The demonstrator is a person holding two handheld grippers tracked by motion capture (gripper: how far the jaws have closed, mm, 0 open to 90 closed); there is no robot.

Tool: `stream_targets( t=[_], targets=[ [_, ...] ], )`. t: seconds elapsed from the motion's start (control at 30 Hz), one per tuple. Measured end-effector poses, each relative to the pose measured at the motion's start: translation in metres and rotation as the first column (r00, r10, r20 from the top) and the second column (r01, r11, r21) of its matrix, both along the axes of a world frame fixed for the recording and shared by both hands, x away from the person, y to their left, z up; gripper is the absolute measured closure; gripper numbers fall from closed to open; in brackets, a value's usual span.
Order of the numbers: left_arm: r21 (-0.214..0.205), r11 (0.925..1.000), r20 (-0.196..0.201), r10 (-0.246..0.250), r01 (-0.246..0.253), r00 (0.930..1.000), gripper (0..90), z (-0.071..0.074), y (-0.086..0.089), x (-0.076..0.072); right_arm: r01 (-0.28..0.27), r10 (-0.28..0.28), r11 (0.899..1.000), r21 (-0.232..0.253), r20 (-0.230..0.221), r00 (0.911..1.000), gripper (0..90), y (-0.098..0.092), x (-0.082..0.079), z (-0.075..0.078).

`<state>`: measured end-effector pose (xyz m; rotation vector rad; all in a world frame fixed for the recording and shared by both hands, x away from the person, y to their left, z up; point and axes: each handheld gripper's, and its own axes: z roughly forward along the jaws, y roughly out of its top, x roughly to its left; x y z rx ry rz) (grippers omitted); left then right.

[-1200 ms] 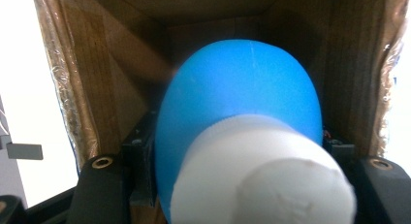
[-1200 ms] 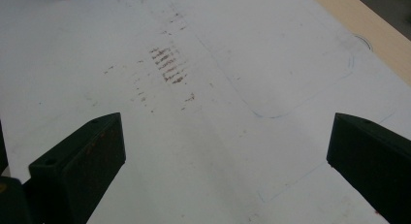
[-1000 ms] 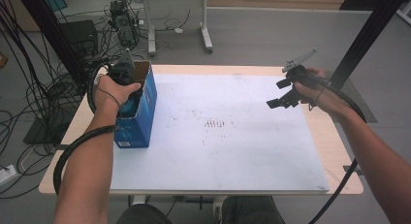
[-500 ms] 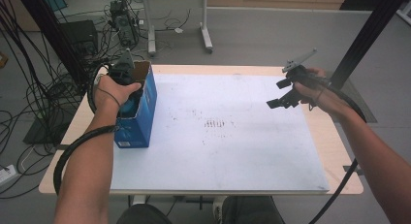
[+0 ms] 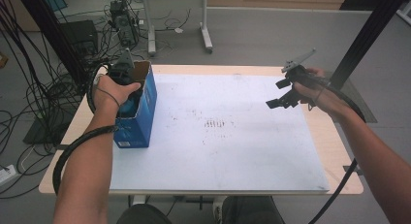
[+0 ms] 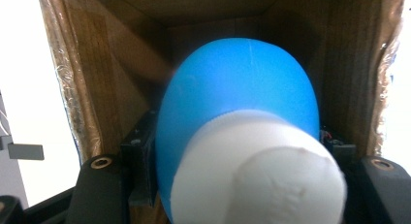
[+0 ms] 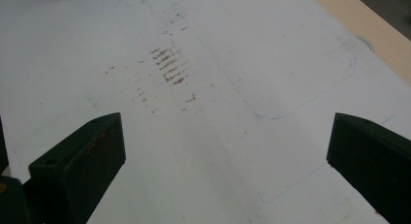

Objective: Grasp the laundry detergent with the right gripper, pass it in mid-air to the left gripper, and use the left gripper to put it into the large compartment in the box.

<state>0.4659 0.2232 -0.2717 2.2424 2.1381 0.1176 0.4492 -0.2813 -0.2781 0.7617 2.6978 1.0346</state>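
Observation:
A tall blue cardboard box (image 5: 140, 120) stands open-topped at the table's left edge. My left gripper (image 5: 129, 95) reaches down into its mouth. In the left gripper view, the left gripper (image 6: 237, 158) is shut on a rounded blue bottle (image 6: 237, 98) whose white cap (image 6: 261, 180) points toward the camera. The box's brown inner walls (image 6: 116, 64) surround the bottle. My right gripper (image 5: 277, 94) hovers open over the right side of the table. In its own view the right gripper (image 7: 225, 146) has nothing between its black fingers (image 7: 87, 156).
A white mat (image 5: 218, 151) covers most of the wooden table (image 5: 339, 156), with a patch of brown smudges (image 7: 169, 64) near its middle. Cables and a desk frame (image 5: 150, 35) lie on the floor beyond the far edge.

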Motion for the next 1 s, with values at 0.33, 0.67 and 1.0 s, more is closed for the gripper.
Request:
stream_targets(
  t=[0.33,0.67,1.0],
  targets=[
    [0.002,1.0000,0.001,-0.004,0.004,1.0000,35.9,0.000,0.000,0.000,0.000,0.000,1.000,0.005,0.000,1.0000,0.2,0.000,0.000,-0.001],
    [0.000,1.0000,0.008,0.001,-0.001,1.0000,30.2,0.004,0.002,-0.005,0.000,0.000,1.000,0.009,0.002,1.0000,0.2,0.000,-0.001,-0.001],
    [0.031,0.9994,0.024,-0.013,0.013,0.9996,28.0,0.018,-0.002,-0.010,-0.009,0.009,1.000,0.013,0.010,0.9999,0.2,0.004,-0.002,0.001]
  ],
)
